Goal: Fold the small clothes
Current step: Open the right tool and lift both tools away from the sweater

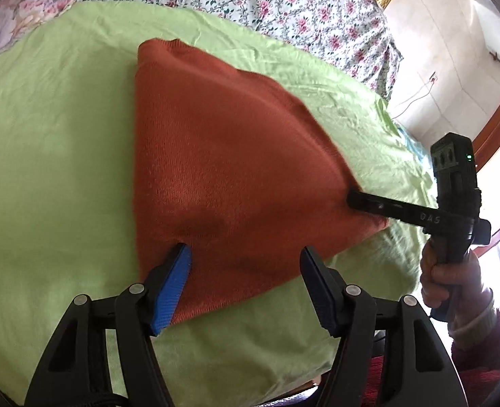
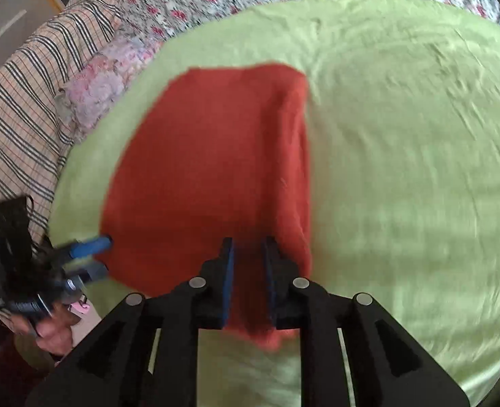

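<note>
**Holding a rust-orange knit at its near edge**

Spreading across most of both views, a light green sheet (image 1: 46, 129) covers the bed, with a floral bedspread (image 1: 283, 3) beyond it, far ahead of both hand-held grippers. In the right wrist view a striped plaid blanket (image 2: 22, 108) lies to the far left of the right hand-held gripper (image 2: 248, 271).

The rust-orange knit garment (image 1: 222, 156) lies on the green sheet directly ahead of both grippers, already doubled over, with a folded edge running along its right side in the right wrist view.

The right hand-held gripper has its jaws narrowed onto the garment's near edge, a ridge of orange cloth pinched between the blue pads. From the left wrist view its black finger reaches into the cloth at the garment's right corner, and the person's right hand (image 1: 453, 278) grips the handle.

The left hand-held gripper (image 1: 246, 254) stands wide open over the garment's near left part, with the cloth passing between the spread fingers and its left blue pad (image 1: 172, 288) touching the fabric's edge.
</note>
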`<state>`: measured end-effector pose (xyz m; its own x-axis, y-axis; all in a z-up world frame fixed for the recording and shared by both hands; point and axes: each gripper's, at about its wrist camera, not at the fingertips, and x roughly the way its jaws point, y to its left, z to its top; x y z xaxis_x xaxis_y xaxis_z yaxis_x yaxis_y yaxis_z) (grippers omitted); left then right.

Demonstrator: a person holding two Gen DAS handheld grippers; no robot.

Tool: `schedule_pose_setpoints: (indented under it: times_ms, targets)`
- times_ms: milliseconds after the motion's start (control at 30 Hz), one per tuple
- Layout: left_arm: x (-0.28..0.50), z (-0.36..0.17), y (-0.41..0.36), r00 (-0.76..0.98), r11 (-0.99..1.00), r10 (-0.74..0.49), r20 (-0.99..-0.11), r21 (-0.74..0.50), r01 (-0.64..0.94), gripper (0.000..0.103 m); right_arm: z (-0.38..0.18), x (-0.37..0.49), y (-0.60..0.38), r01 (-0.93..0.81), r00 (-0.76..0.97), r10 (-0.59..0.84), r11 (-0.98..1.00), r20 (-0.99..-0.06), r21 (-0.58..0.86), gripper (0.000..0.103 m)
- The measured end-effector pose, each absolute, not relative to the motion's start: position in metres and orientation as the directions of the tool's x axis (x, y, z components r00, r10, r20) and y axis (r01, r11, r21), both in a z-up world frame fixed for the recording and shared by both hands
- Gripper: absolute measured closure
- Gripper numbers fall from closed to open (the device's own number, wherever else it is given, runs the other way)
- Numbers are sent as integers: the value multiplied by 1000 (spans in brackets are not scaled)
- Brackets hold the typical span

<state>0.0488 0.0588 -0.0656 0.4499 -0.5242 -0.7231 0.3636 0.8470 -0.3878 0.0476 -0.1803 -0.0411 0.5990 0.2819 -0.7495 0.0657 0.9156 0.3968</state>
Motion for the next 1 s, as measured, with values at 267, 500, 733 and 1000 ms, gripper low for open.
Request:
schedule_pose_setpoints:
  times_ms: [267,500,733,1000]
  targets:
    - [36,-67,59,473,863,-495,-729,-348,366,36,-48,40,-188,106,651,254,903,-715,417,103]
    - [25,-67,56,489,882,-457,-743,-305,360,36,-39,25,-174,111,666,188,932,-722,346,101]
    - [16,-65,61,513,908,-412,-753,-298,293,36,-36,8,-157,99,660,131,961,-739,259,99]
    - [-18,-55,67,555,940,-341,-759,-259,224,36,-24,-21,-145,123,663,116,958,-740,260,97]
